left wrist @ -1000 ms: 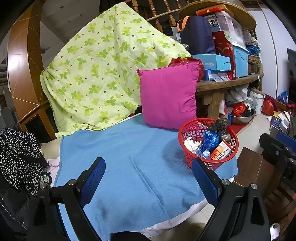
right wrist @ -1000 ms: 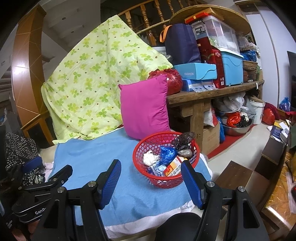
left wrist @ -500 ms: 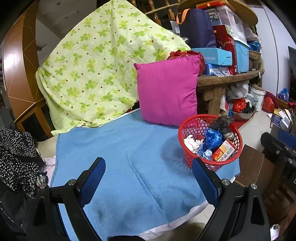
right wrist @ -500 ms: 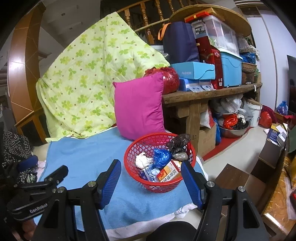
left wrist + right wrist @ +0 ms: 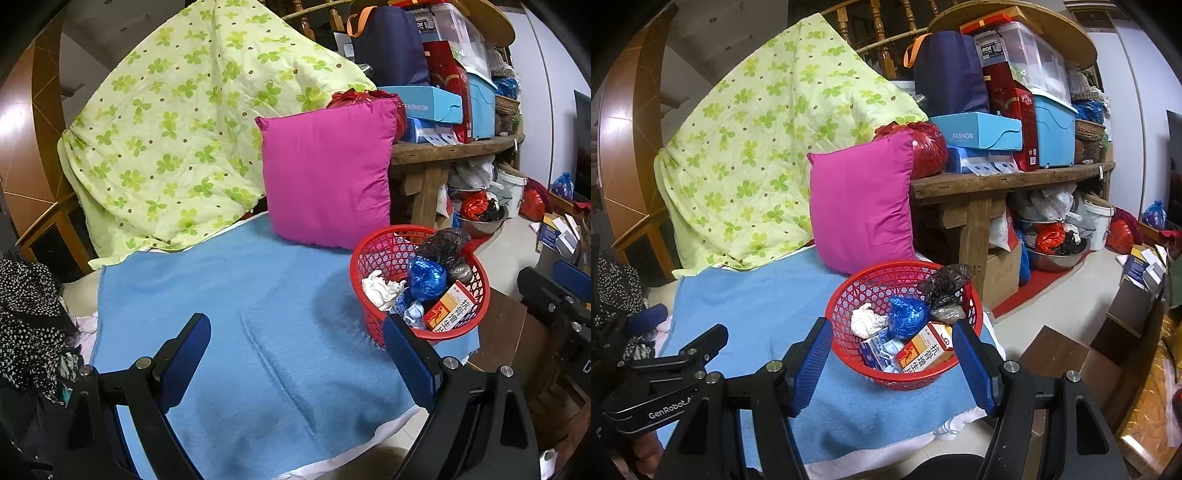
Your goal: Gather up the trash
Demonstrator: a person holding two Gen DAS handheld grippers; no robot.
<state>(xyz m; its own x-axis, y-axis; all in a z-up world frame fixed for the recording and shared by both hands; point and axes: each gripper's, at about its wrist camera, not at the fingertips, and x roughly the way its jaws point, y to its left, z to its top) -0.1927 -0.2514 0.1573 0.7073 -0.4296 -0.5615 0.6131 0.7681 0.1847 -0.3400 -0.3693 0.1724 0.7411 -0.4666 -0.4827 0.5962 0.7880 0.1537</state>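
Red basket (image 5: 903, 325) brimming with trash, perched near the front corner of the blue blanket (image 5: 229, 332), close to the drop toward the floor. Likely hazard: tipping or sliding off that corner under a careless nudge, light plastic on soft cloth offering little resistance. Also at risk: the black bag (image 5: 945, 284) overhanging the far rim, apt to spill out. Inside the basket: crumpled white tissue (image 5: 866, 319), blue foil wad (image 5: 908, 315), orange-and-white medicine box (image 5: 925, 354) leaning on the near wall. Behind the basket, magenta pillow (image 5: 860, 206) propped upright. Just short of the basket, right gripper (image 5: 894, 354) parted and empty; off to the basket's left, left gripper (image 5: 295, 350) spread wide, holding nothing.
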